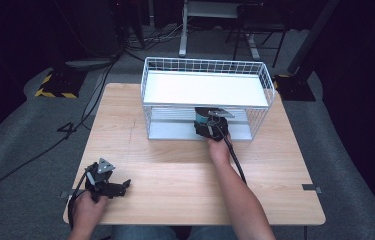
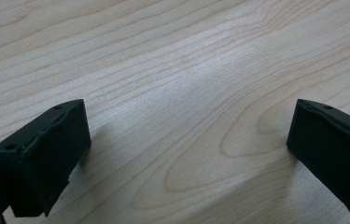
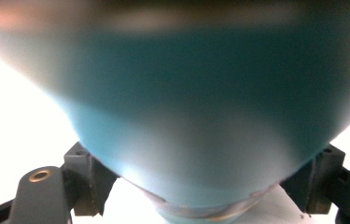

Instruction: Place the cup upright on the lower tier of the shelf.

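Observation:
A teal cup (image 3: 196, 116) with flaring sides looms blurred in the right gripper view, with a black jaw against each side near its narrow end. My right gripper (image 1: 206, 122) is shut on this teal cup (image 1: 200, 119) at the front opening of a white wire rack (image 1: 205, 65), just above the rack's lower shelf (image 1: 175, 131). At the near left corner of the wooden table (image 1: 175, 170) my left gripper (image 1: 123, 186) lies low in the person's hand. In the left gripper view its jaws stand wide apart over bare wood, so the left gripper (image 2: 186, 154) is open and holds nothing.
The rack stands at the table's far middle, and a white board (image 1: 205, 89) forms its upper shelf. Cables trail from both grippers. Beyond the table are grey floor, stand legs and a yellow-black striped base (image 1: 55, 87).

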The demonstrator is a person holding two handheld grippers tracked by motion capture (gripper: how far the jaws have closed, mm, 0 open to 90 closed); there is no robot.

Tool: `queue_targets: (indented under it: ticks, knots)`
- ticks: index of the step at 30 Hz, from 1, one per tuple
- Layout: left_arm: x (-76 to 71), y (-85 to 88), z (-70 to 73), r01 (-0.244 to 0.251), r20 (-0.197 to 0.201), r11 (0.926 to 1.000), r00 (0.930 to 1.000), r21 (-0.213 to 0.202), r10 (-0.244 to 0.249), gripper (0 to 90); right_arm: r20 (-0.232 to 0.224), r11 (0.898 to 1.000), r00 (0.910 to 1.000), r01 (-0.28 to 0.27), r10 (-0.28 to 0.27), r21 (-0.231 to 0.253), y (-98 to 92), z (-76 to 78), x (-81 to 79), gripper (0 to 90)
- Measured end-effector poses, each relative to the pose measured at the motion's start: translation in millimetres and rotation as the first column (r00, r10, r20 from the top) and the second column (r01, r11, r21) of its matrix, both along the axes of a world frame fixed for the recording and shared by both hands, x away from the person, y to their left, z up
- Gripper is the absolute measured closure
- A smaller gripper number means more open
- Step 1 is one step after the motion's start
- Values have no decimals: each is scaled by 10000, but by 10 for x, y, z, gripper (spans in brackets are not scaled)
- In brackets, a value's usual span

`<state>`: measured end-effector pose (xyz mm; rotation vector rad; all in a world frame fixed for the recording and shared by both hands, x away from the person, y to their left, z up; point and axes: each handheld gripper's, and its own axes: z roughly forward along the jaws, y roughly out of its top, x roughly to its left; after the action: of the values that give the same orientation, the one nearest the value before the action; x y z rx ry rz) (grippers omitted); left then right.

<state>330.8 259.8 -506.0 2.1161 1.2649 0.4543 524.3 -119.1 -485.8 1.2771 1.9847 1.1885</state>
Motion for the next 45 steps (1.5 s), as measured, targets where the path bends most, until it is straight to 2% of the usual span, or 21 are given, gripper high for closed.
queue_targets:
  ticks: [3,7,11,19,27,33,34,37,45]
  knots:
    - [0,0,0,0,-3,10000,10000,-2,0,0,-79,9997,9999,-105,107,217,-22,-10,21,228]
    - [0,0,0,3,-4,10000,10000,0,-3,0,-136,9994,9995,-288,291,209,-36,-12,32,220]
    - [0,0,0,5,3,10000,10000,-1,-5,0,-183,9994,9992,-340,342,116,-33,-31,38,153]
    - [0,0,0,-1,-3,10000,10000,-7,1,0,-88,9993,9993,-374,374,65,-15,14,1,149]
    - [1,1,0,0,8,10000,10000,8,0,0,18,9989,9991,-434,433,150,-73,70,-51,148]
    - [5,1,0,30,0,10000,10000,5,-30,0,80,9987,9986,-516,515,35,-107,125,-103,148]
    - [7,-1,-1,4,-13,10000,10000,-14,-4,0,-34,9989,9989,-469,469,99,-117,141,-151,148]
    - [14,0,0,5,-6,10000,10000,-4,-5,0,73,9985,9985,-542,543,-52,-148,152,-200,149]
    - [14,-1,0,4,-17,10000,10000,-8,-4,0,-26,9970,9970,-779,779,-17,-270,270,-417,148]
